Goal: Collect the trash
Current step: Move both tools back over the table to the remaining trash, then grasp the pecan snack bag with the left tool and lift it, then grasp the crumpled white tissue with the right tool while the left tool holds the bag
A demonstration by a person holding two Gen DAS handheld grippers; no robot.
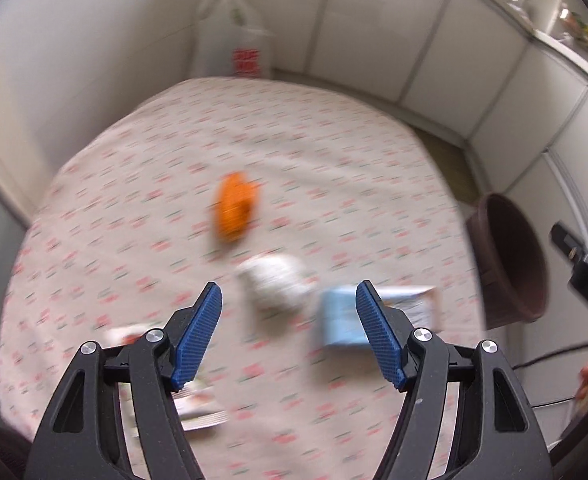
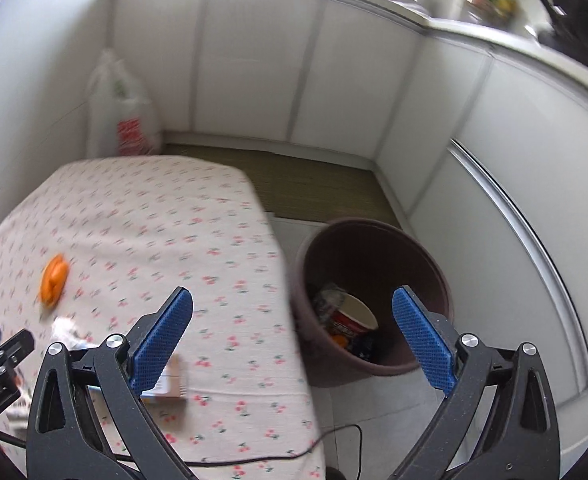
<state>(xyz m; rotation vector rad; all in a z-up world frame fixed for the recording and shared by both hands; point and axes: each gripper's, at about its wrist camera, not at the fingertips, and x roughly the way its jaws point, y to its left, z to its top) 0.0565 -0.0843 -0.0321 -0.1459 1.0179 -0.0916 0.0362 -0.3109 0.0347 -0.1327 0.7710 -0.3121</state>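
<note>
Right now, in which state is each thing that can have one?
Left gripper: open, holds nothing.
Right gripper: open, holds nothing.
Round brown plastic bin: upright, uncovered, partly filled.
Red paper cup: tilted inside the bin.
White crumpled paper: on the tablecloth.

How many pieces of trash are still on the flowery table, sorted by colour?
Orange: 1, the orange lump
White: 1, the crumpled white wad
Light blue: 1, the blue-and-tan box
White with red print: 1, the flat wrappers behind the left gripper, too blurred to split further
Total: 4 on the table
</note>
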